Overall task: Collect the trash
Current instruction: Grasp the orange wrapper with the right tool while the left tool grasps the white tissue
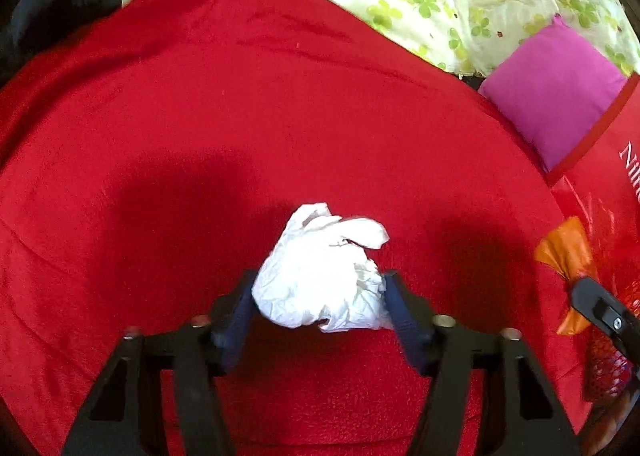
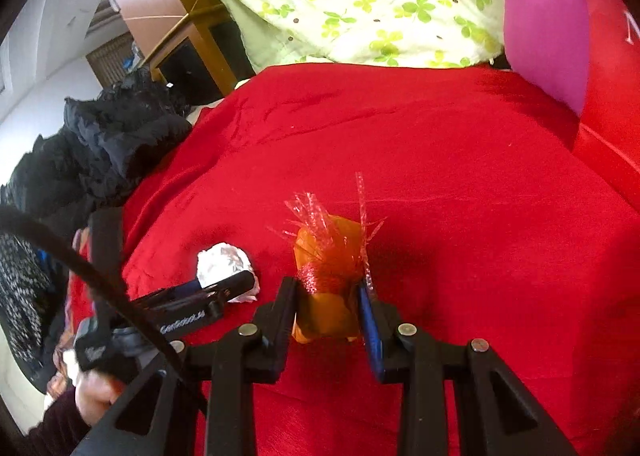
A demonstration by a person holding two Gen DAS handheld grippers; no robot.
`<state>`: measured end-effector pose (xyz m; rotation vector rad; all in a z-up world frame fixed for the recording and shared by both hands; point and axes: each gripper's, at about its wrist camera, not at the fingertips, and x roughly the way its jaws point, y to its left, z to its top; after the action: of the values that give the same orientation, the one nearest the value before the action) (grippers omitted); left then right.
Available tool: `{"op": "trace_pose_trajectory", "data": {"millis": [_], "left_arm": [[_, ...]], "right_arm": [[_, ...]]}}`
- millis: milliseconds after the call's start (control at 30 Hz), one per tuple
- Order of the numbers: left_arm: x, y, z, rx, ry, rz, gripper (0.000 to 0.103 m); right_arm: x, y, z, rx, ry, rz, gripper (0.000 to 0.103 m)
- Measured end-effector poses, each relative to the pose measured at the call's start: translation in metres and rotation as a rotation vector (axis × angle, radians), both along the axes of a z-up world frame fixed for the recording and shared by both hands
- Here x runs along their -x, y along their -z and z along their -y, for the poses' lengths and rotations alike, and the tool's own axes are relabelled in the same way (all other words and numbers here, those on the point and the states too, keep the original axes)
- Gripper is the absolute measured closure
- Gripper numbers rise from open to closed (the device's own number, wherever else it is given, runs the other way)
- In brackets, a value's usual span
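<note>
On the red blanket [image 1: 280,95], each claw clamps one piece: left [image 1: 320,292] paper wad [image 1: 320,276], right [image 2: 328,296] orange wrapper [image 2: 324,308].

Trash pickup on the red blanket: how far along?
Done: nothing visibly binned; no bin shows in either view. In hand: the left gripper has the paper wad between its fingers, pads touching both sides; the right gripper is shut on the orange wrapper. Left: carry both off the blanket and drop them. No other trash shows.
</note>
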<state>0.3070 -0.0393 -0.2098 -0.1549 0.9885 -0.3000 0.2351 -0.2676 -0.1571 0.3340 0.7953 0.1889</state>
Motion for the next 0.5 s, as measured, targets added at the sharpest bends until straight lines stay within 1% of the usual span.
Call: {"op": "trace_pose_trajectory", "data": {"millis": [33,67,167,233,500], "left_arm": [[0.002,0.000,-0.002,0.014,-0.010,0.005,0.054],[0.006,-0.002,-0.003,0.021,-0.014,0.015,0.062],[0.018,-0.012,-0.001,0.013,-0.013,0.038,0.068],[0.031,-0.023,0.002,0.000,-0.008,0.065,0.069],[0.101,-0.082,0.019,-0.122,0.003,0.227,0.069]], "right_arm": [[0.002,-0.001,0.000,0.005,-0.001,0.004,0.071],[0.004,-0.003,0.001,0.010,-0.003,0.009,0.071],[0.009,-0.011,-0.003,0.021,-0.005,0.040,0.070],[0.017,-0.017,-0.002,0.015,-0.005,0.062,0.071],[0.053,-0.047,0.008,-0.039,0.016,0.171,0.070]]}}
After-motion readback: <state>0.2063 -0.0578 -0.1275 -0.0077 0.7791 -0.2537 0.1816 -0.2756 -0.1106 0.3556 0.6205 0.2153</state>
